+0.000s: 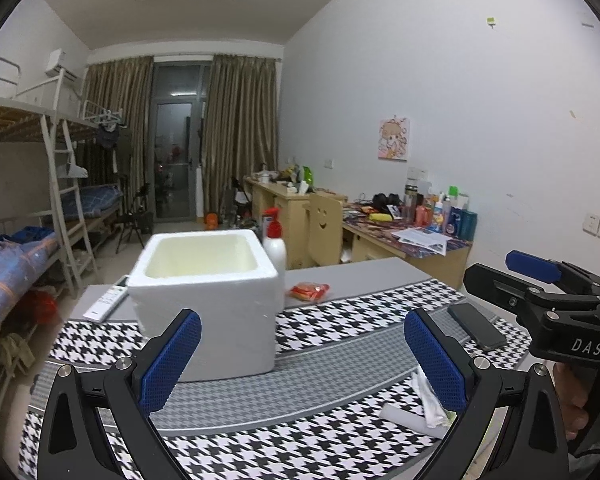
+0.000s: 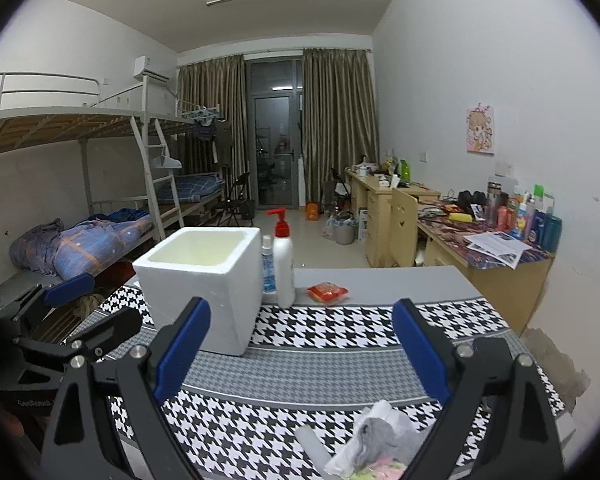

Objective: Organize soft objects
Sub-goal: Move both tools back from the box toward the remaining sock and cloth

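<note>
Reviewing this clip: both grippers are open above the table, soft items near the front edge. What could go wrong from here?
1. The soft pile lies near the table's front edge; a clumsy pinch by the right gripper might push it off.
2. The foam box looks light, so a bump while dropping items in may shift it.
3. The pump bottle stands close beside the box and could topple.

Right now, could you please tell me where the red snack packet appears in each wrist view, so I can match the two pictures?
Left wrist view: the red snack packet lies right of centre on the grey table strip, just right of the white foam box.
Right wrist view: the packet lies near centre, right of the pump bottle.
Shared landmark: the white foam box.
</note>
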Motion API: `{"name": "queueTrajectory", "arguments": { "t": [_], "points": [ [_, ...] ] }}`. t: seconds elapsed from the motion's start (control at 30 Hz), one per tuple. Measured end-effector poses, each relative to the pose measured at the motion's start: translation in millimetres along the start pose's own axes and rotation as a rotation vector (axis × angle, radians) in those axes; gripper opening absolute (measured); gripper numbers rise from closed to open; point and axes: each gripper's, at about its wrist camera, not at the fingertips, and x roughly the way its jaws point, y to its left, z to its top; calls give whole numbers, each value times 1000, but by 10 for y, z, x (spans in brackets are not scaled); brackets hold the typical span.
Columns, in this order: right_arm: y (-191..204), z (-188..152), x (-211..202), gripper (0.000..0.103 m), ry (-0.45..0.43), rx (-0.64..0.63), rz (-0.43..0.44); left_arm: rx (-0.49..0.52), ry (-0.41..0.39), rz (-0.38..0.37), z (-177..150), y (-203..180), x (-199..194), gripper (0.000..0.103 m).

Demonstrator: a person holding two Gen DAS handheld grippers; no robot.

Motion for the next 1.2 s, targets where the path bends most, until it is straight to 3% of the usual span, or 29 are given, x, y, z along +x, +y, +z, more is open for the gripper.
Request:
{"name": "queueTrajectory", "arguments": {
  "t": [0.5,1.2],
  "points": [
    [-243,-168,-67,95,30,36,-70,6,36,-77,-150,-196,144,102],
    [-523,-436,-104,95,73,80,-155,29,109,-113,-381,-420,382,102]
  ]
}}
